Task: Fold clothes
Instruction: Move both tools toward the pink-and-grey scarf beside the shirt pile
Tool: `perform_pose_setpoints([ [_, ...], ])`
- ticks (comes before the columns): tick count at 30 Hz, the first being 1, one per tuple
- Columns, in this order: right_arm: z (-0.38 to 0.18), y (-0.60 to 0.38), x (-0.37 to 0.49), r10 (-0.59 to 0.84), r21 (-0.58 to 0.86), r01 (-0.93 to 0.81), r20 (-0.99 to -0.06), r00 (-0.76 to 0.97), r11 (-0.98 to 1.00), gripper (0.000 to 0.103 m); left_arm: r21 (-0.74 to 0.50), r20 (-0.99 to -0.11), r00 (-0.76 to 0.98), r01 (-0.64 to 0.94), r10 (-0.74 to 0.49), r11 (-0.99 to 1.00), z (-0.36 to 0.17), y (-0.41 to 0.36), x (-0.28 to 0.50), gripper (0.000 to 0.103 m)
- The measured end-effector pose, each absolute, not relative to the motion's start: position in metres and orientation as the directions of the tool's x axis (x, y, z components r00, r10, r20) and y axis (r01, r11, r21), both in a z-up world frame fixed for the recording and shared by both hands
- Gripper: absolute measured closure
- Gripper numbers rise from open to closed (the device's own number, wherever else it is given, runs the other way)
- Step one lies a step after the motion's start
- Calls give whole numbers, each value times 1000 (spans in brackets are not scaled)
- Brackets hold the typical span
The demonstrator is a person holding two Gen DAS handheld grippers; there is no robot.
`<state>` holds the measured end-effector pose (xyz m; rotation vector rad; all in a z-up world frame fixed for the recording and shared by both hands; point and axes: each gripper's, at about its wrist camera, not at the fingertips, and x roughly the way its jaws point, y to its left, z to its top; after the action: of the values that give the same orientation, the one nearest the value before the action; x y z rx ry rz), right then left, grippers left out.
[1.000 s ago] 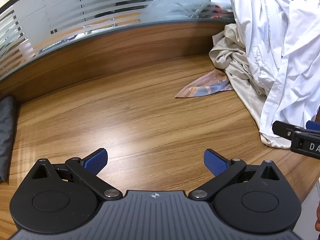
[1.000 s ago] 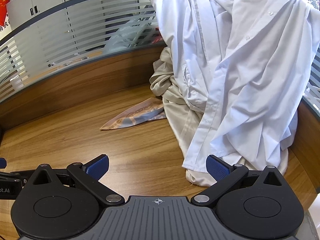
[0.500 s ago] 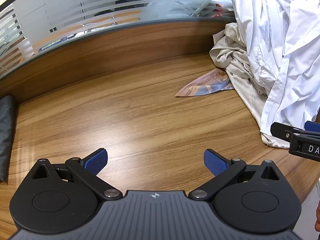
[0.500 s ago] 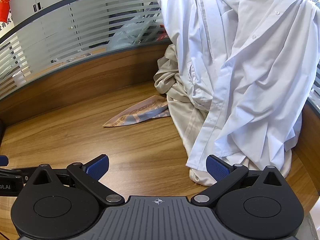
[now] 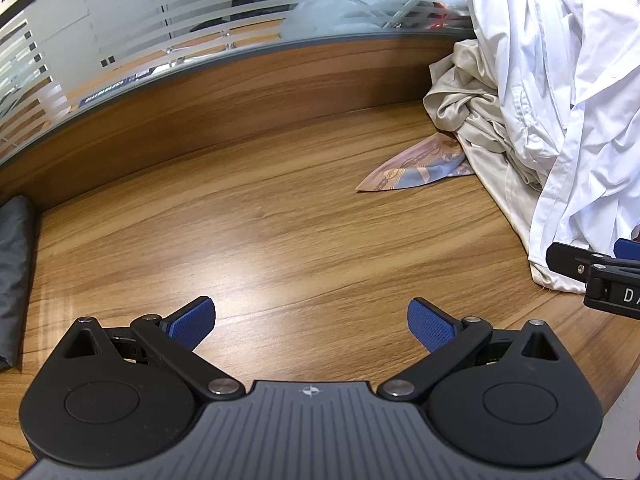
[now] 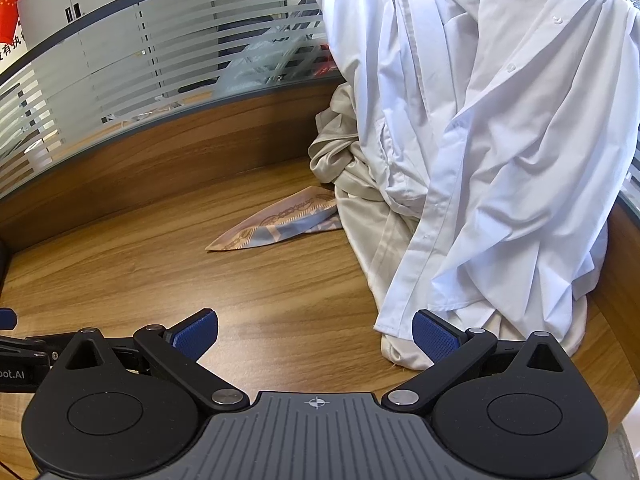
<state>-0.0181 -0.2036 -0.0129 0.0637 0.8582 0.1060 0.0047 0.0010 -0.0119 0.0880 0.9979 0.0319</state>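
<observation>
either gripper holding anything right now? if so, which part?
Nothing is held. The left gripper and the right gripper are both open over the bare table; the white shirt is untouched.

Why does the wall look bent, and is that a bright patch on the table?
Left wrist view: the fisheye lens bows the glass partition; soft glare sits on the wooden table. Right wrist view: same bowing, the white shirt brightly lit, everything sharp.

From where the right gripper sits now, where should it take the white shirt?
At the white shirt's lower front hem corner, coming in low from the table side. That edge hangs loose just ahead of the open right gripper, free of the beige garment underneath.
</observation>
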Motion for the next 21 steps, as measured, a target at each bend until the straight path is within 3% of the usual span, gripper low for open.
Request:
perform_pose_setpoints([
  [21,-21,-204,-12,132,103,-82,-767,627,991,0,86,-850,523,20,63,996,-18,4,13,0],
])
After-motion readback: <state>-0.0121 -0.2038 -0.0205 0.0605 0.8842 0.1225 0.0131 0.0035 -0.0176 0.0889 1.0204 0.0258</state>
